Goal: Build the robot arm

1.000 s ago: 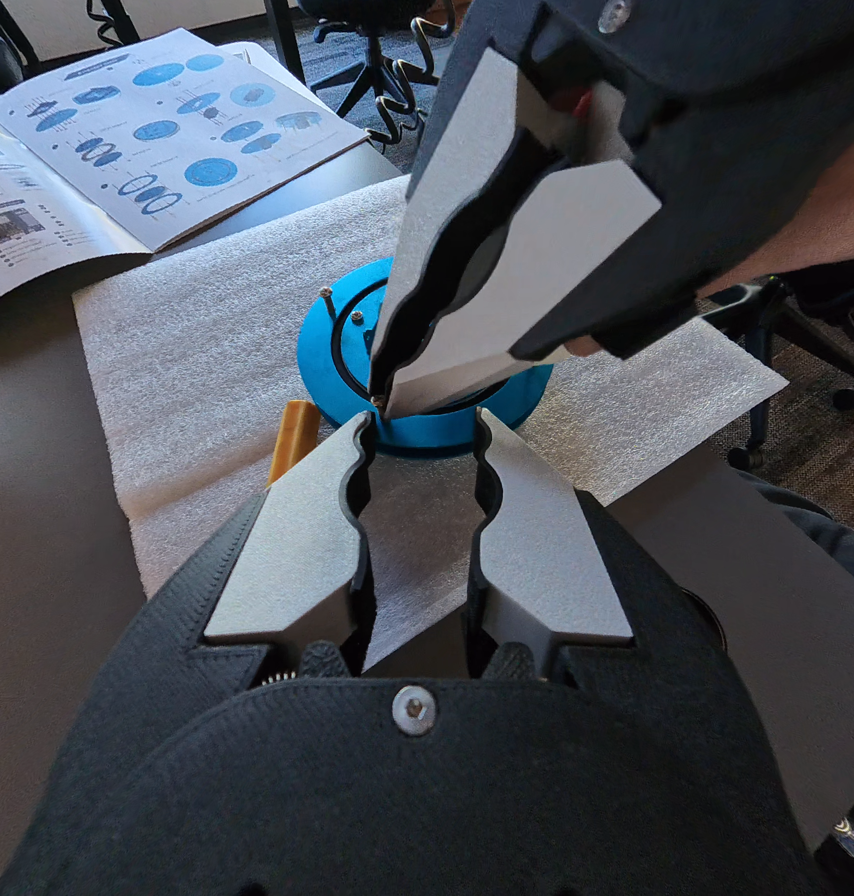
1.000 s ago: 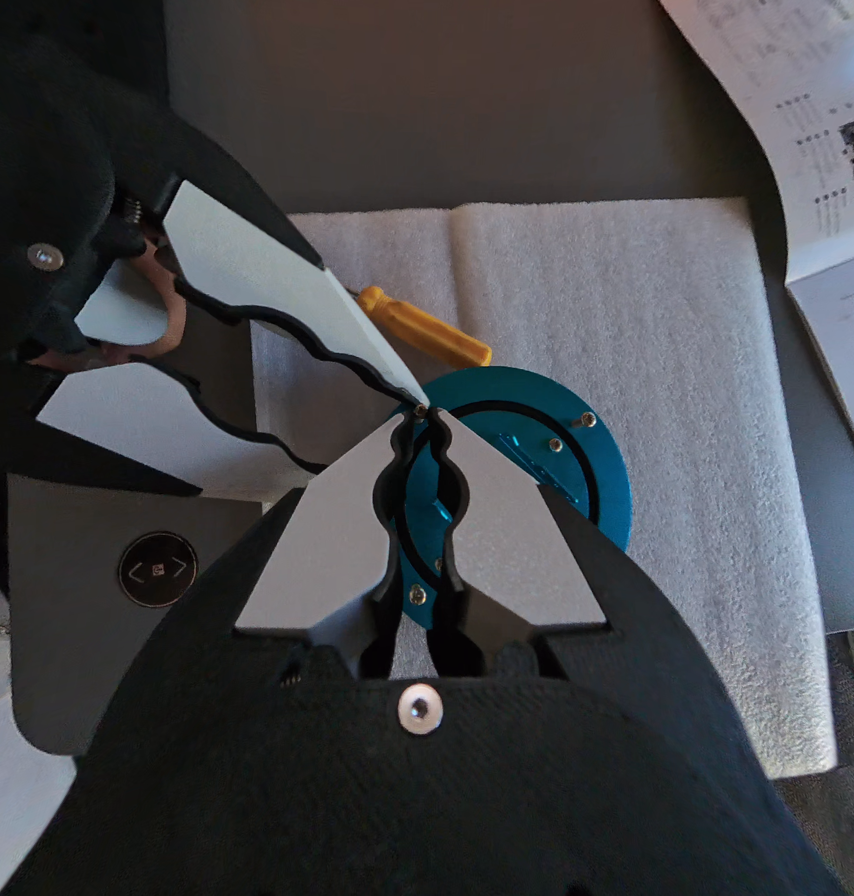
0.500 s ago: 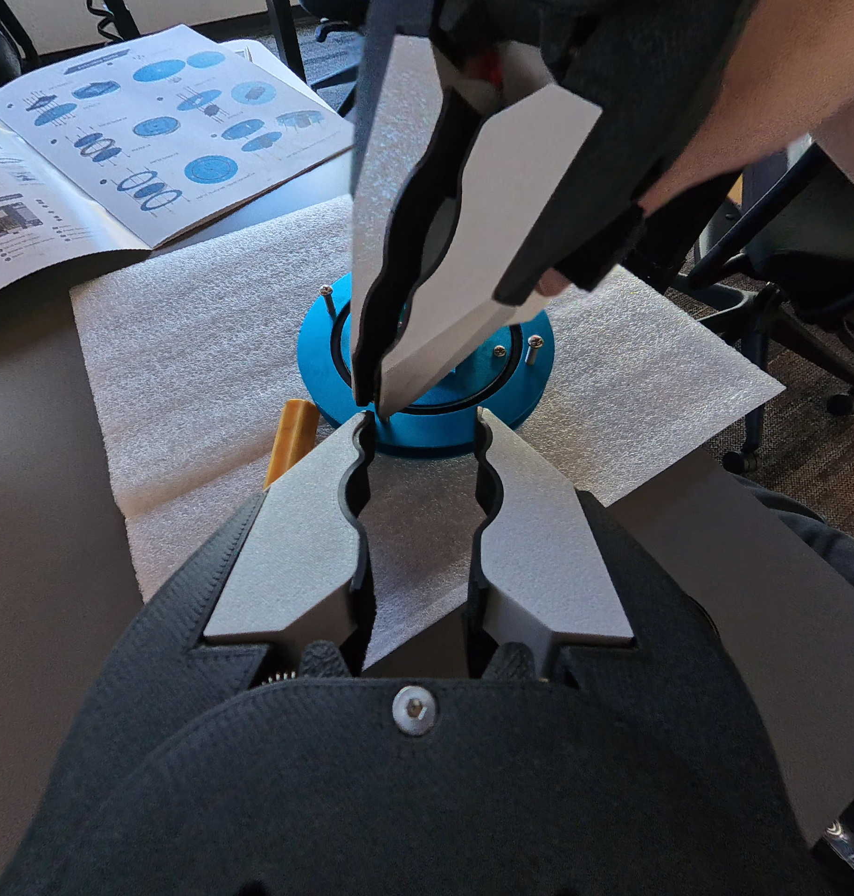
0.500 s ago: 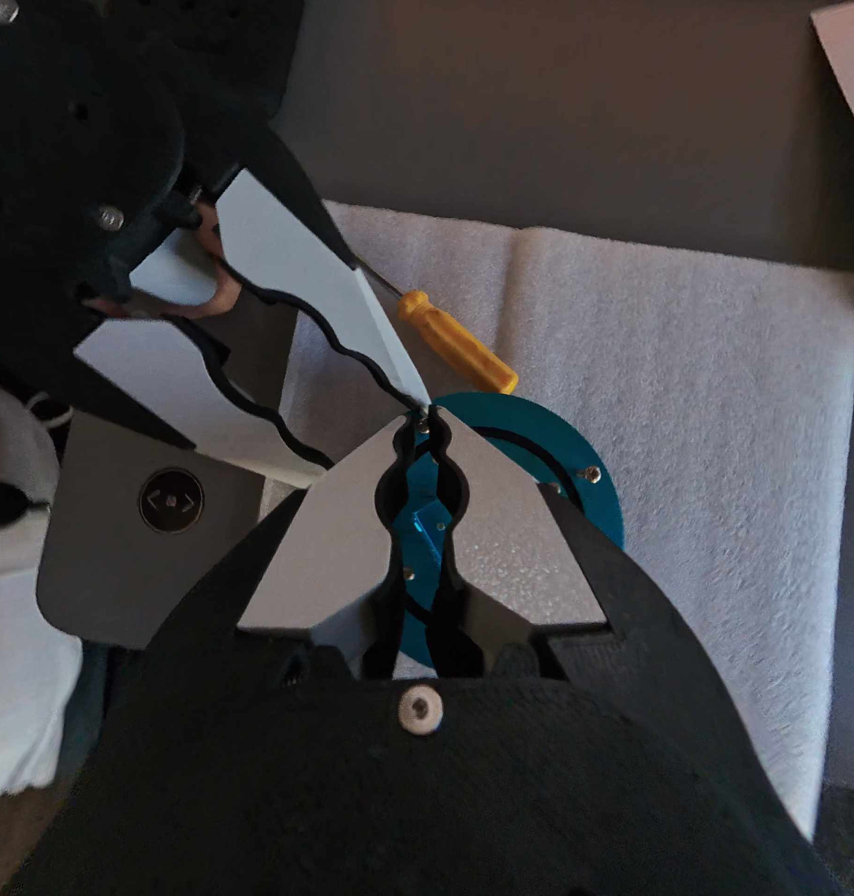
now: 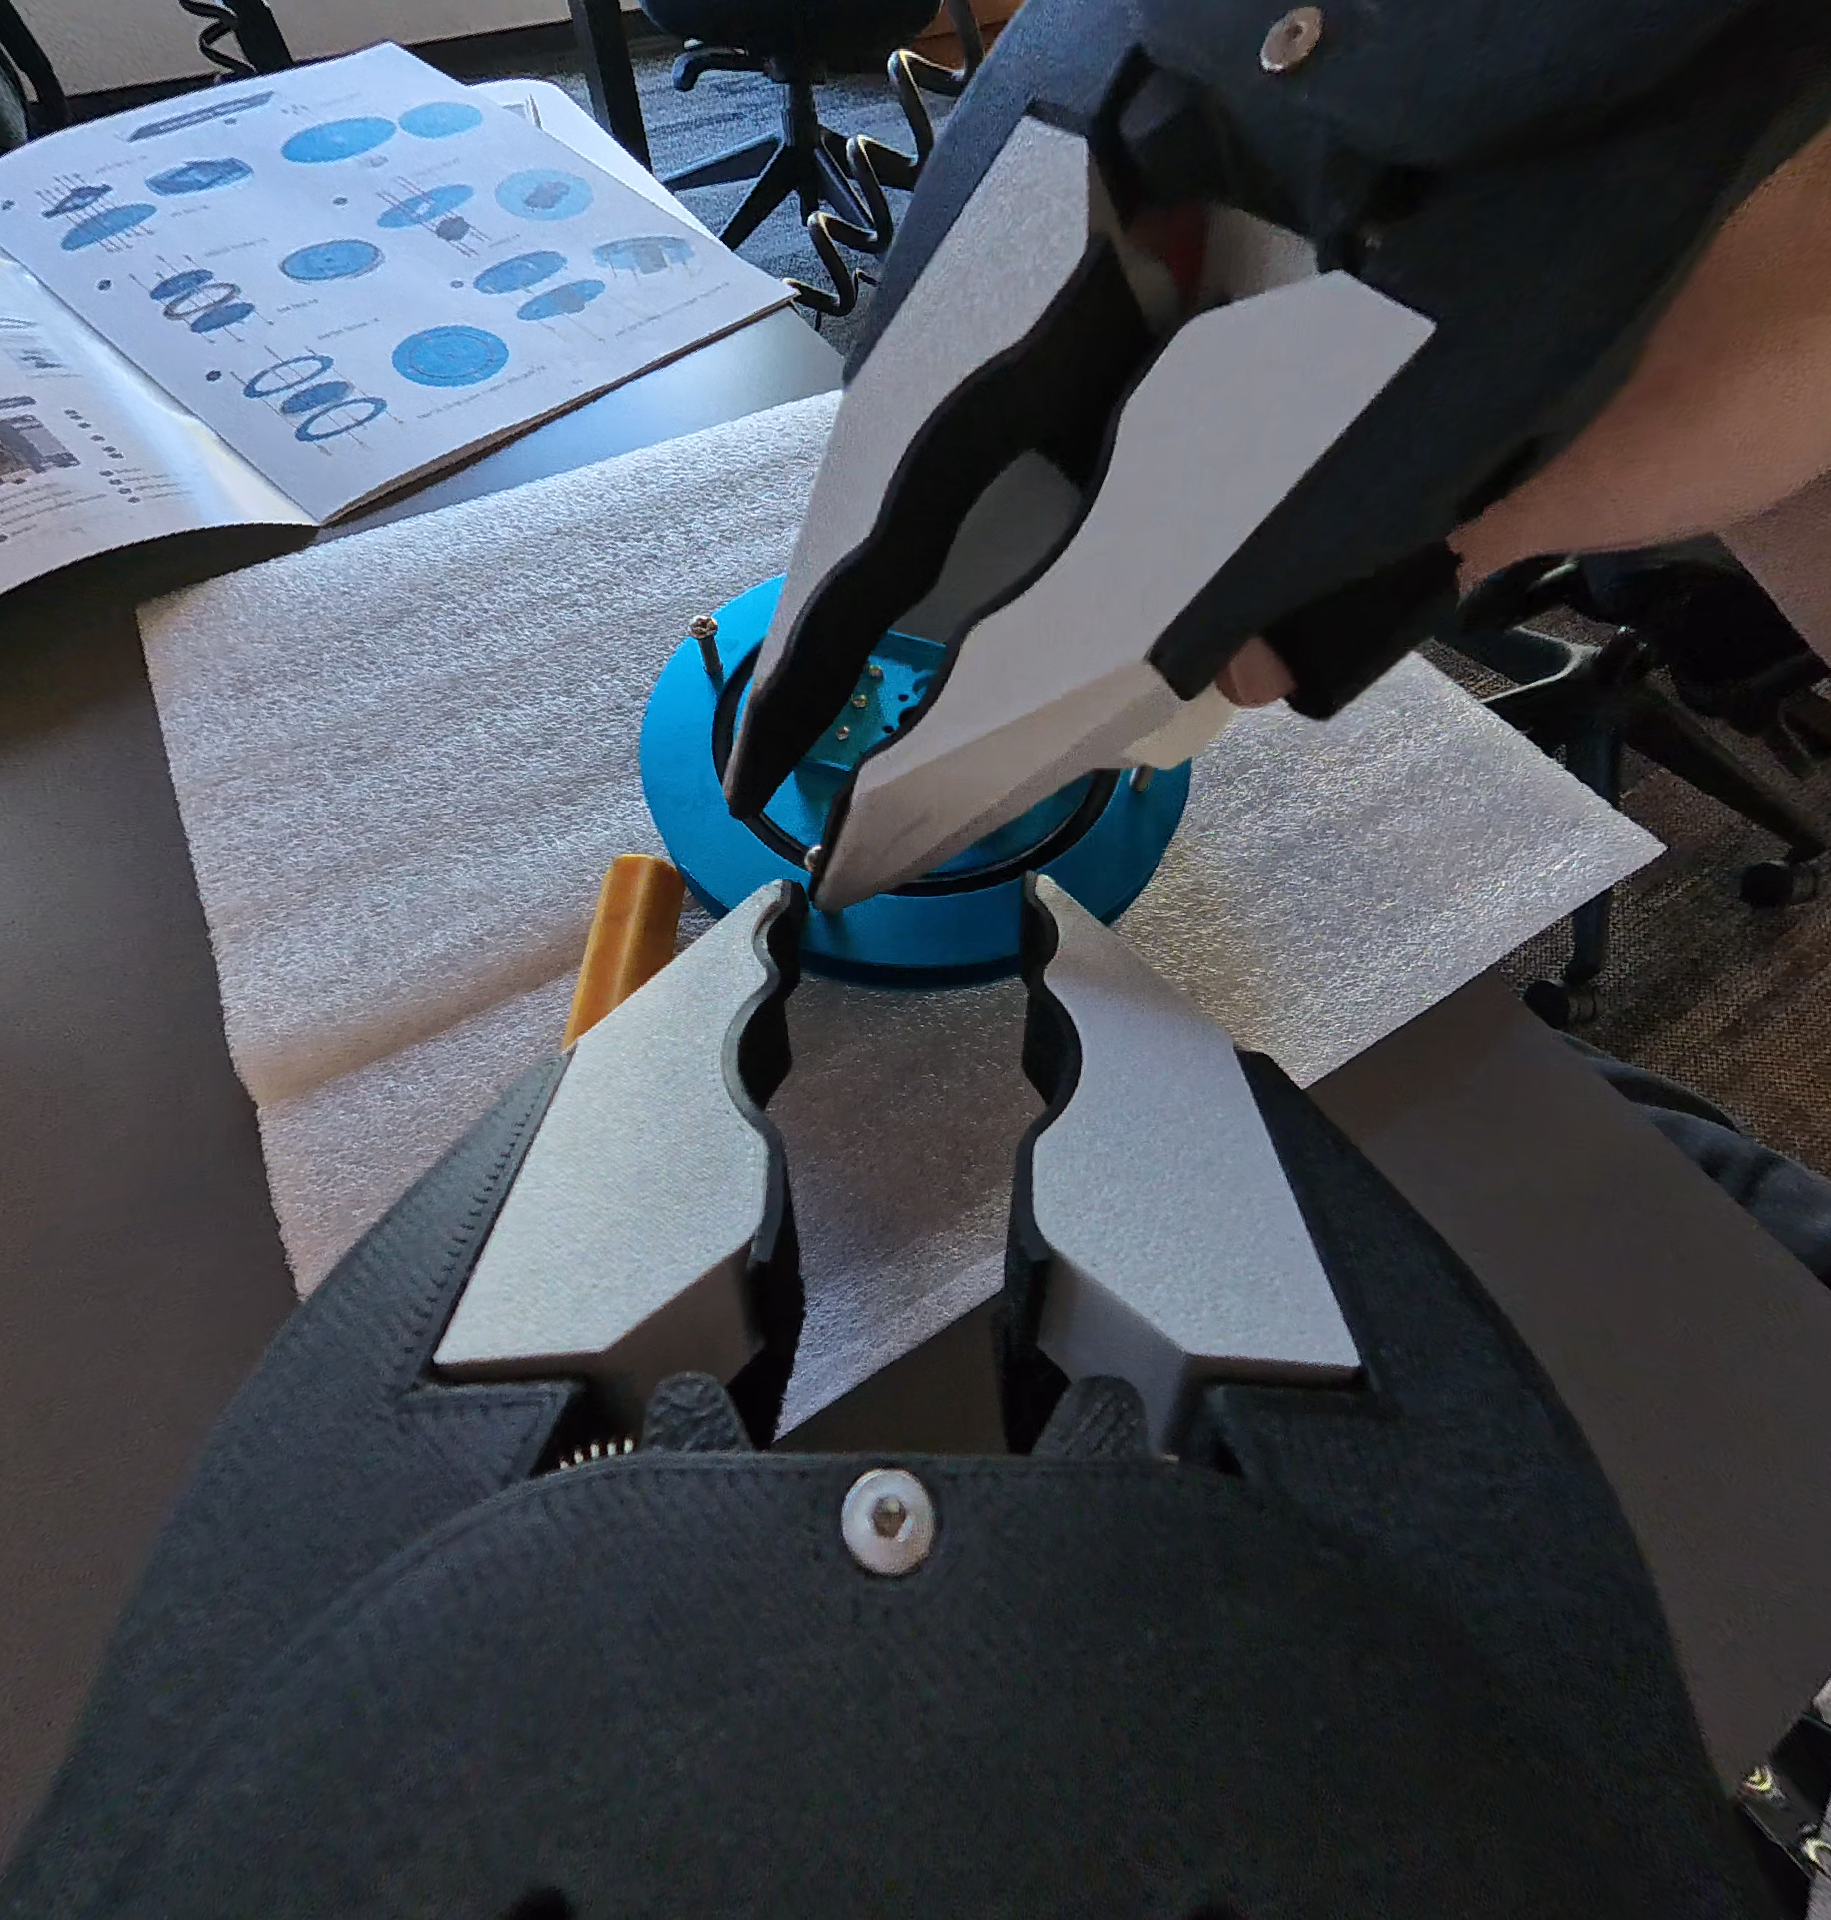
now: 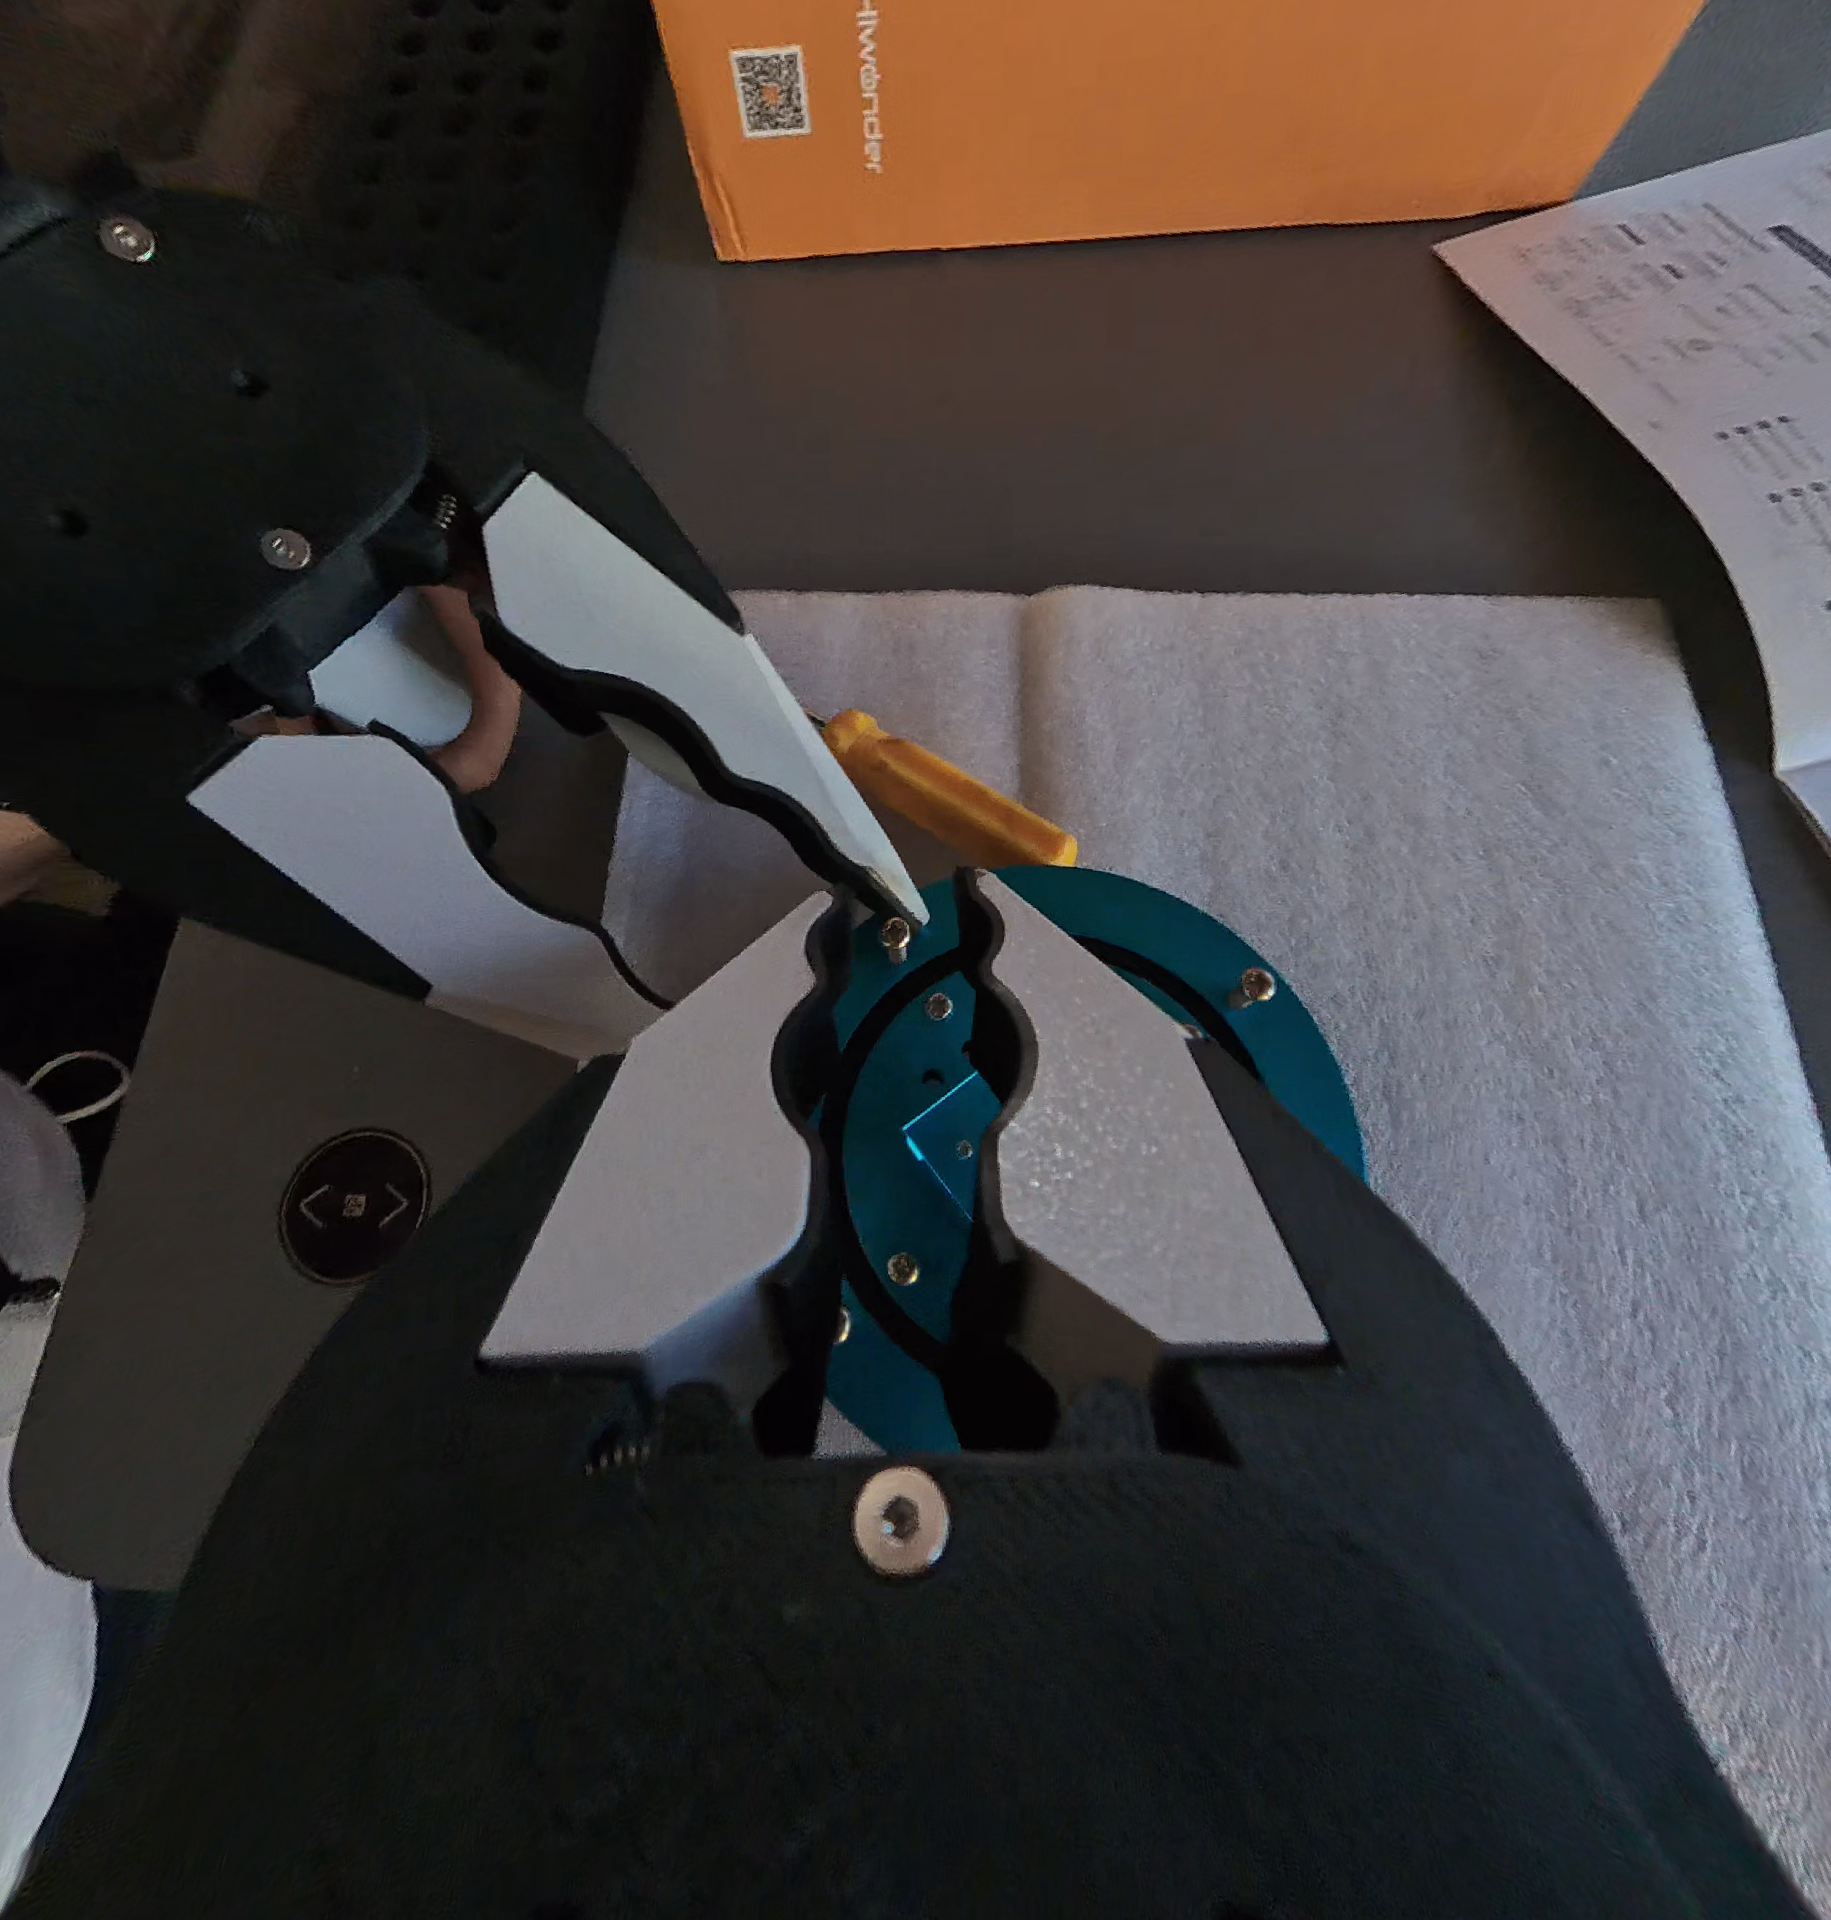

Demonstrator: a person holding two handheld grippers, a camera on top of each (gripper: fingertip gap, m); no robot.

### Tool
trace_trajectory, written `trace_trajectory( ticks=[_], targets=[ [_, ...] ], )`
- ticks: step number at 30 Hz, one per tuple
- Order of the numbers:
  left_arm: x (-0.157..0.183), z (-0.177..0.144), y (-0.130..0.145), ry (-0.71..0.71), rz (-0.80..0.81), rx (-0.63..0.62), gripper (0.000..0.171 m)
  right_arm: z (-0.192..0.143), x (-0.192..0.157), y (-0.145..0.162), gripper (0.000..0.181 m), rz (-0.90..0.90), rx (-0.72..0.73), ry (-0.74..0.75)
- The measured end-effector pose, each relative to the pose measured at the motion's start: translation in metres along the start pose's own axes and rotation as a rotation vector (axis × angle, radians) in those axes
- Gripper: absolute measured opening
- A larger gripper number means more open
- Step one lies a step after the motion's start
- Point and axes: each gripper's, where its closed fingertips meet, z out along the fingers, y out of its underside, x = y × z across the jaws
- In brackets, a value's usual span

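My right gripper (image 6: 906, 894) has spread its fingers since half a second ago; then they were pinched nearly together over the screw (image 6: 895, 932), now they stand a little apart around it, gripping nothing that I can see. The screw stands upright in the rim of the blue disc (image 6: 1306, 1091) at its 11 o'clock in my right wrist view. My left gripper (image 5: 906, 899) has its fingers wide apart and empty, tips at the disc's near edge, one tip just beside that screw. The disc sits on the white foam sheet (image 5: 402, 727) on the dark surface (image 5: 49, 935). A yellow screwdriver handle (image 6: 942, 795) lies at the disc's 11 o'clock, touching or just beside it.
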Motion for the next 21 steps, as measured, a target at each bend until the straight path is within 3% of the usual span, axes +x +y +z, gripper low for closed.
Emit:
trace_trajectory(
  ticks=[7,9,12,16,21],
  targets=[
    [-0.005,-0.001,-0.001,-0.009,-0.036,0.006,0.031,-0.005,-0.003,-0.002,0.017,0.04,0.07,-0.076],
    [-0.01,-0.003,0.0,-0.023,-0.035,0.002,0.03,-0.01,0.003,-0.001,0.02,0.005,0.088,-0.061],
    [-0.018,-0.006,-0.001,-0.068,-0.006,-0.006,0.03,-0.017,-0.011,-0.001,0.027,-0.117,0.081,-0.182],
    [-0.027,-0.006,-0.004,-0.107,0.04,-0.015,0.034,-0.012,-0.014,0.006,0.041,-0.245,-0.024,-0.256],
    [-0.031,-0.004,-0.008,-0.115,0.044,-0.007,0.034,-0.005,-0.018,0.015,0.036,-0.286,-0.113,-0.313]
  ],
)
